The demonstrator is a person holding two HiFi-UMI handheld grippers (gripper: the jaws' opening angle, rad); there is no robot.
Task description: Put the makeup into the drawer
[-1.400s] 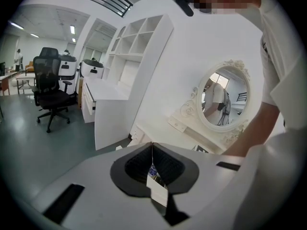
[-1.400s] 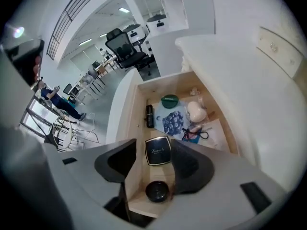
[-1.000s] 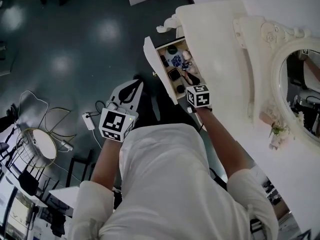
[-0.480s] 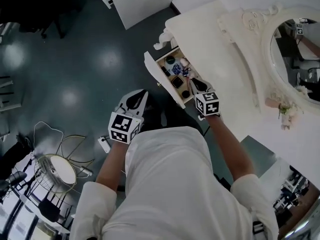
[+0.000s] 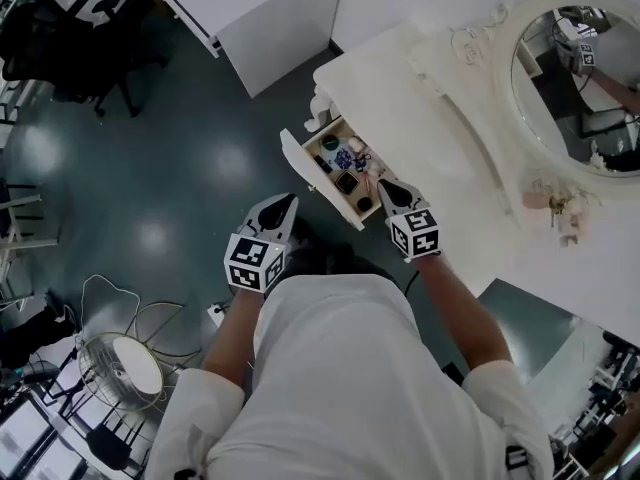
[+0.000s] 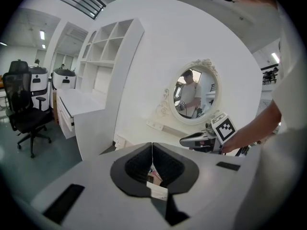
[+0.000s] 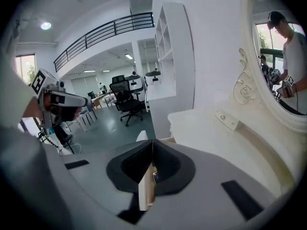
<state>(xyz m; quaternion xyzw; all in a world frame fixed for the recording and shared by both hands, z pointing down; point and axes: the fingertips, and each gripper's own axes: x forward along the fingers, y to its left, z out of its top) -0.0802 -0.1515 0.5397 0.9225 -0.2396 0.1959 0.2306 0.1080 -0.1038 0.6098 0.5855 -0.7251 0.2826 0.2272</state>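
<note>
The white dressing table's drawer (image 5: 298, 160) stands pulled out, with several makeup items (image 5: 345, 158) lying inside, among them a blue-patterned one and a black compact. My right gripper (image 5: 384, 184) hovers at the drawer's near right corner, jaws shut with nothing between them; in the right gripper view (image 7: 153, 143) the drawer's wall (image 7: 145, 191) shows below the jaws. My left gripper (image 5: 287, 201) hangs over the dark floor just left of the drawer front, apart from it, its jaws (image 6: 152, 145) shut and empty. The left gripper view also catches the right gripper (image 6: 197, 140).
The white dressing table (image 5: 400, 78) carries an oval mirror (image 5: 580, 48) and a small flower vase (image 5: 560, 210). A white cabinet (image 5: 250, 8) and a black office chair (image 5: 70, 28) stand behind. A floor fan (image 5: 125, 368) and cables lie at the lower left.
My right gripper has lifted out of the drawer and drawn back to its near corner. The left gripper has risen slightly. The head view has swung, so more of the mirror and cabinet shows.
</note>
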